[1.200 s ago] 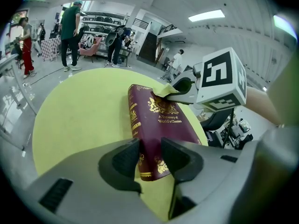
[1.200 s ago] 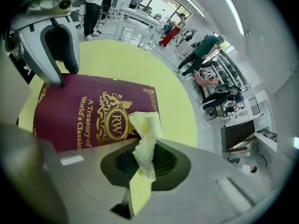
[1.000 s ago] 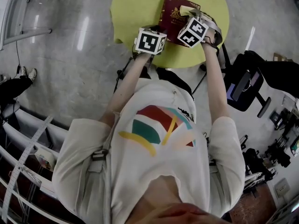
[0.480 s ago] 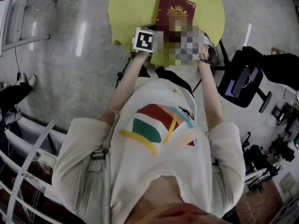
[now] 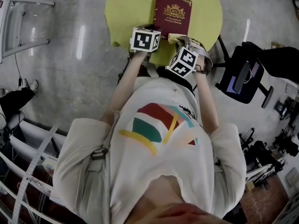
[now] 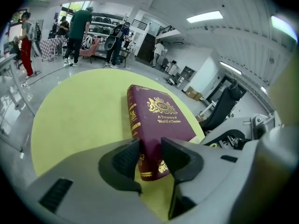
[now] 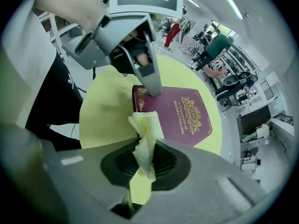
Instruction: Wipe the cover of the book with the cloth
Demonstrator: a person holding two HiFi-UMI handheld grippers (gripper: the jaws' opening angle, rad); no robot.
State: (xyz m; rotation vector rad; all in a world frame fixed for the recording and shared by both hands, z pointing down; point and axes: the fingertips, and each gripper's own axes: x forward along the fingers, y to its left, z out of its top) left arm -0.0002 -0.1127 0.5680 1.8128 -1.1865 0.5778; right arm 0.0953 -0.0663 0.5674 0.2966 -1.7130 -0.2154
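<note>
- A round yellow counter (image 5: 124, 13) stands on a glossy grey floor.
- The maroon book (image 5: 172, 14) lies flat on it, cover up.
- The left tool (image 6: 150, 158) is clamped on the book's near spine corner.
- The right tool (image 7: 147, 164) pinches a pale yellow cloth (image 7: 145, 125) just beside the book's near edge.

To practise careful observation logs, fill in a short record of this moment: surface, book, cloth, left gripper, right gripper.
Surface: round yellow-green table
Book: maroon book with gold print, lying cover up
Cloth: pale yellow cloth, bunched, at the book's near edge; contact with the cover unclear
Left: left gripper closed on the book's near corner
Right: right gripper closed on the cloth
</note>
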